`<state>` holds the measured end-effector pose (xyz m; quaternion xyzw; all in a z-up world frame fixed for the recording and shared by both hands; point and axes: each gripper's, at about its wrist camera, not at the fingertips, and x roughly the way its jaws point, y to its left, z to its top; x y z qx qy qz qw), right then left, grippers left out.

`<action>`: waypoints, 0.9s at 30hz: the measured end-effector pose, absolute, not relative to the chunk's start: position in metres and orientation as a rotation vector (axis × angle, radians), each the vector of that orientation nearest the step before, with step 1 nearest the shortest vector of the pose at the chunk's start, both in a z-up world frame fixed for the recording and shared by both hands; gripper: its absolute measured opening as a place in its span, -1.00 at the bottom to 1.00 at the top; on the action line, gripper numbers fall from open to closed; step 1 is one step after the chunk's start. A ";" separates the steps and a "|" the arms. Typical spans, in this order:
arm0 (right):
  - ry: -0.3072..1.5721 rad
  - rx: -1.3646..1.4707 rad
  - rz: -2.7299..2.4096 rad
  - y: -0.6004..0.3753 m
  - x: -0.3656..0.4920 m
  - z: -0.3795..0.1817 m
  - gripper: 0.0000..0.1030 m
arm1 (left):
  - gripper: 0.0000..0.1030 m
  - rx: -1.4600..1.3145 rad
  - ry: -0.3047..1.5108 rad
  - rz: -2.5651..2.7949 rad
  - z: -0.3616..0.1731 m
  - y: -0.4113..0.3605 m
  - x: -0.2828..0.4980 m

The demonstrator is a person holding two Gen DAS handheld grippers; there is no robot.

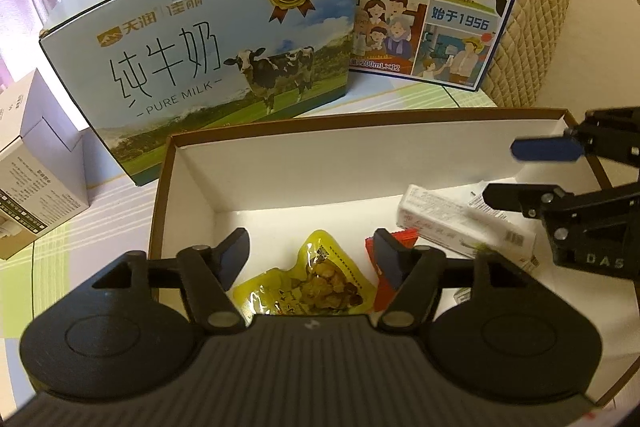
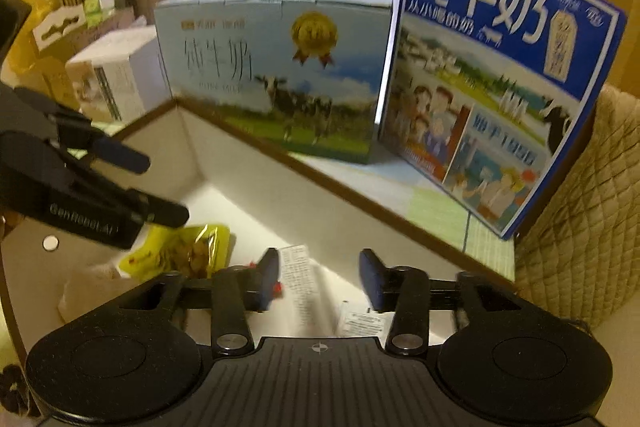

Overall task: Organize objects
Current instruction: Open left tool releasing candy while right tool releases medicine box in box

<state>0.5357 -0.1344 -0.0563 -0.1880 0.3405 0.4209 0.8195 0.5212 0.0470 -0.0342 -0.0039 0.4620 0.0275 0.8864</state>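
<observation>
Yellow snack pouch (image 1: 310, 279), unobstructed leftward only

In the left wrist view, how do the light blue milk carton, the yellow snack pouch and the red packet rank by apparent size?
1. Light blue milk carton, clearly largest.
2. Yellow snack pouch.
3. Red packet, but the left gripper partly hides it, so its rank is unsure.

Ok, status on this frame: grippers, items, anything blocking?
Left gripper open over yellow snack pouch in the tray. Right gripper open above white carton. Nothing held. No obstruction seen.
</observation>
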 end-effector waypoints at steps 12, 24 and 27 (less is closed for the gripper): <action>0.784 -0.358 0.876 -0.152 0.529 -0.051 0.08 | 0.60 0.004 0.955 0.051 -0.027 0.045 0.509; 0.778 -0.283 0.813 -0.177 0.498 -0.031 0.11 | 0.65 -0.026 0.930 0.023 -0.006 0.031 0.481; 0.775 -0.247 0.796 -0.187 0.487 -0.025 0.12 | 0.65 -0.033 0.925 0.017 0.001 0.026 0.468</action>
